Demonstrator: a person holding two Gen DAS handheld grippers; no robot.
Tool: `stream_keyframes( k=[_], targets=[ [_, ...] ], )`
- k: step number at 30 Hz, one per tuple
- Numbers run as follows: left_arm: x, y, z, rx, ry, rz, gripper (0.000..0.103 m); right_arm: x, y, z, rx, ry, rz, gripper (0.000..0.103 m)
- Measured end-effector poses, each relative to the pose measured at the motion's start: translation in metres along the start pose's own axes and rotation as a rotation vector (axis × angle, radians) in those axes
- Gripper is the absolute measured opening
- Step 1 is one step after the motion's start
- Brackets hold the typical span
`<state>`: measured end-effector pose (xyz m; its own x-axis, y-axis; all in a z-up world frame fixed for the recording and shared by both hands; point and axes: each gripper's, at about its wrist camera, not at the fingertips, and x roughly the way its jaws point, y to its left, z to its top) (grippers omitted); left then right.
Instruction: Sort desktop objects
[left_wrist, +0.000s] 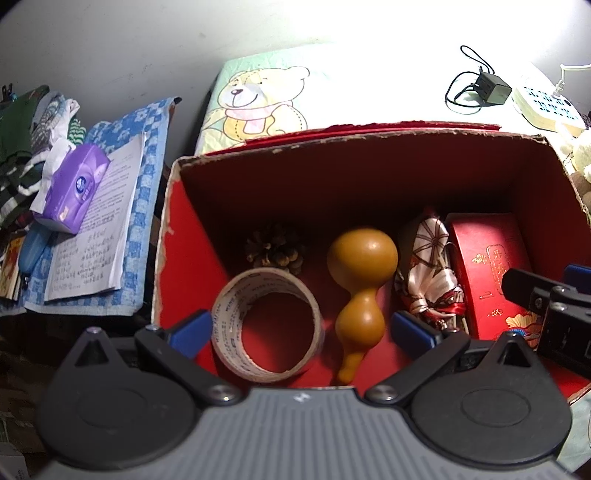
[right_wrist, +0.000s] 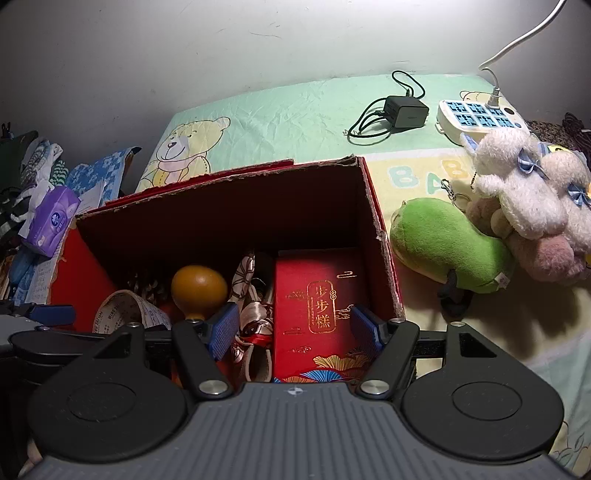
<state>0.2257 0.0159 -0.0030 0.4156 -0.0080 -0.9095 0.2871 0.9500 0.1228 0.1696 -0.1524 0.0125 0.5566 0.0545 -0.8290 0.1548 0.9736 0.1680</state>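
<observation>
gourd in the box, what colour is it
The gourd is a glossy yellow-brown, plain with no pattern. It shows best in the left wrist view.

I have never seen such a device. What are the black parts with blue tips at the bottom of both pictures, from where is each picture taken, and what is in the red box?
Each picture comes from a camera on a hand-held gripper, looking along its two blue-padded fingers. One shows the left gripper, the other the right gripper. Both are open and hold nothing; they hover over an open red box on a bear-print sheet. In the box lie a tape roll, a pine cone, a gourd, a patterned cloth and a red gift box. Beside the box lie plush toys, a charger and a power strip.
</observation>
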Motion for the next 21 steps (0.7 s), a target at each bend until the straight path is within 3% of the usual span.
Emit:
stream_keyframes(
  k=[21],
  targets=[
    [0.011,0.006,-0.004,-0.008,-0.022,0.025,0.102,0.014,0.007,0.007,-0.026,-0.014,-0.076,0.068]
  ],
)
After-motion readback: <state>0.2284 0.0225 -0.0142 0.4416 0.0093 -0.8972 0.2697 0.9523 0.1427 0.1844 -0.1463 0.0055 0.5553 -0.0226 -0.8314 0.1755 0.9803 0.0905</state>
